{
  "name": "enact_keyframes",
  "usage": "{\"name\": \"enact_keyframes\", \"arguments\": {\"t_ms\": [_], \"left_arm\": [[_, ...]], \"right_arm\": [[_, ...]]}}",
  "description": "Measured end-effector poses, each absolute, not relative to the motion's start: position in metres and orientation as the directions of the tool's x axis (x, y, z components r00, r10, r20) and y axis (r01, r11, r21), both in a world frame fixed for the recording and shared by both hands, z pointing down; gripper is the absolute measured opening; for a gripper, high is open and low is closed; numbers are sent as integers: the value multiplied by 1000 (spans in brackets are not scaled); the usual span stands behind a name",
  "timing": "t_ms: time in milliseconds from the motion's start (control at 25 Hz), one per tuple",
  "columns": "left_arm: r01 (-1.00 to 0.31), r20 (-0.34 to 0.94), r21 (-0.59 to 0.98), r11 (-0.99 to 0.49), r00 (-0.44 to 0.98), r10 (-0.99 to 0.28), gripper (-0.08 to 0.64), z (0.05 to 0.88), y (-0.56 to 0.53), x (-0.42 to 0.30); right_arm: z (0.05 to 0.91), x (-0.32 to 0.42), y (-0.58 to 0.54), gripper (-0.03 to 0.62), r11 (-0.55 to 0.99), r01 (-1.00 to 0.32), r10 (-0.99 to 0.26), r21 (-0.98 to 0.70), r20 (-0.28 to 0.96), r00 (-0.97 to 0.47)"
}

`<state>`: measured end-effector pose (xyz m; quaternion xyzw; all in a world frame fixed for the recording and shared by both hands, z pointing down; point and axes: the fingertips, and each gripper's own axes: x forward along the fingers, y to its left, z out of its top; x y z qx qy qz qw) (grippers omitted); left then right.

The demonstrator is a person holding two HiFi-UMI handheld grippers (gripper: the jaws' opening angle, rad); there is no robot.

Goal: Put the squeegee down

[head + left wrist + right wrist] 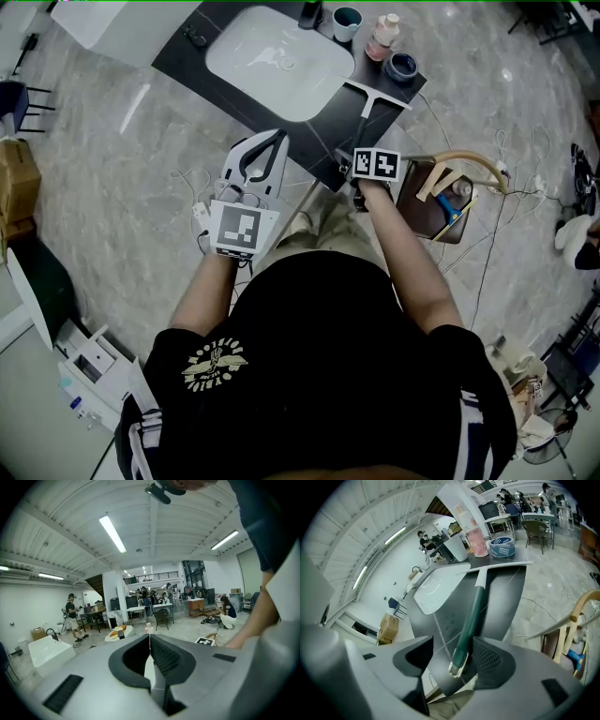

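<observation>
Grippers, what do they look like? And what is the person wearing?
Both the left gripper and the right gripper are pale grey plastic, with broad fingers lined in black textured padding. Each carries a white cube printed with black square markers. The person wears a black short-sleeved shirt with a yellowish emblem.

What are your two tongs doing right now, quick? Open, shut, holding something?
Left tongs: shut, nothing between them.
Right tongs: open; the squeegee handle sits between them, not squeezed.
</observation>
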<state>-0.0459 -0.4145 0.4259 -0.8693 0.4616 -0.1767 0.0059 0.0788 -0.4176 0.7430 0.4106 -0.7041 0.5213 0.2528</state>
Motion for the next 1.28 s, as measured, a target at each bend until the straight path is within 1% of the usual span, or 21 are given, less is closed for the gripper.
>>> {"name": "enact_keyframes", "arguments": {"t_ms": [200, 280, 360, 400, 480, 520, 600, 680, 920, 1120, 1200, 1280], "left_arm": [[-802, 279, -176, -571, 516, -810, 28, 418, -407, -50], [-800, 272, -177, -574, 521, -809, 27, 414, -403, -51], [-797, 262, -180, -577, 527, -809, 28, 409, -399, -52], [-795, 256, -183, -579, 530, -808, 28, 406, -396, -53], [-791, 245, -189, -582, 536, -808, 26, 400, -391, -53], [-789, 241, -193, -583, 538, -808, 26, 397, -388, -54], [-787, 232, -203, -583, 539, -809, 26, 392, -384, -55], [-787, 227, -209, -581, 539, -811, 25, 388, -380, -58], [-777, 213, -214, -592, 554, -805, 25, 377, -366, -61], [-769, 185, -219, -601, 572, -799, 25, 366, -350, -66], [-768, 188, -218, -602, 573, -798, 25, 368, -347, -69], [-767, 193, -210, -606, 575, -795, 25, 372, -342, -72]], "right_arm": [[730, 95, -397, 256, 145, -857, -336, -494, 791, -512], [716, 102, -394, 255, 182, -871, -377, -456, 786, -490], [695, 107, -395, 253, 236, -877, -444, -419, 756, -481], [682, 109, -396, 233, 266, -877, -483, -400, 732, -480], [650, 111, -397, 140, 314, -874, -563, -370, 669, -485], [635, 112, -397, 111, 332, -872, -596, -359, 637, -489], [606, 114, -396, 69, 369, -873, -652, -320, 581, -488], [580, 114, -392, 42, 409, -877, -697, -252, 535, -478], [507, 106, -375, 28, 496, -864, -768, -87, 421, -483], [442, 98, -360, 28, 505, -863, -823, 11, 306, -478], [417, 93, -355, 28, 505, -862, -838, 38, 264, -478], [400, 90, -349, 28, 503, -864, -843, 27, 238, -483]]}}
